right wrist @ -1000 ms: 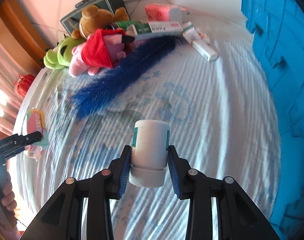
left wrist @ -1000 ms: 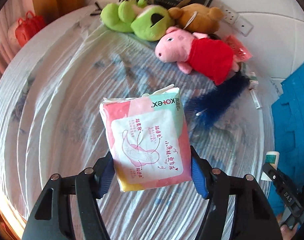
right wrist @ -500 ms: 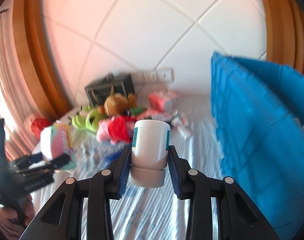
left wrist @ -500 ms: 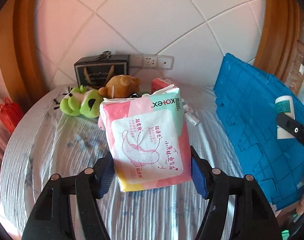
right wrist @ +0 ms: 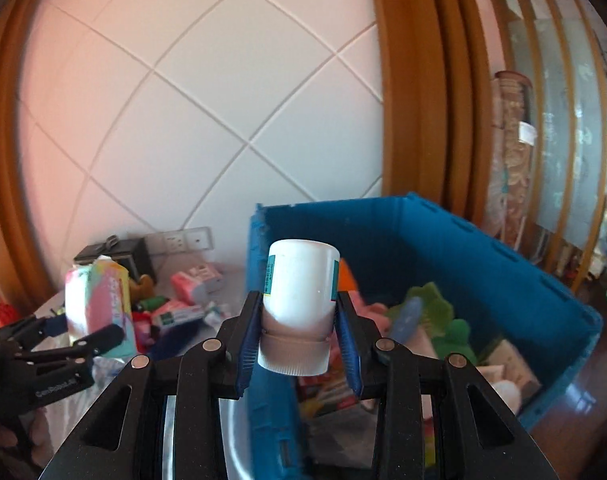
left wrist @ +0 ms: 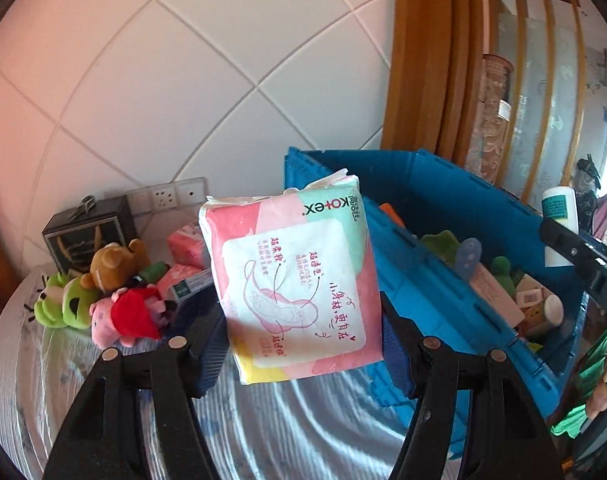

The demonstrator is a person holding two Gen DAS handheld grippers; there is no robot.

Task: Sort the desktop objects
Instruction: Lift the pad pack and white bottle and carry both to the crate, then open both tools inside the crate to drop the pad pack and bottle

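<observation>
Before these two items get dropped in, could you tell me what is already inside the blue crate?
The blue crate holds green plush, a light blue flat piece, small boxes and something orange. Its near wall and the white bottle cover the rest.

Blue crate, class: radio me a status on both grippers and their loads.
Left gripper shut on pad pack. Right gripper shut on white bottle. Both loads beside open blue crate; nothing blocking.

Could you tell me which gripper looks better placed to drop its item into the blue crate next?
Right, probably: the right gripper holds its white plastic bottle in front of the blue plastic crate, while the left gripper holds its pink pad packet over the table.
</observation>
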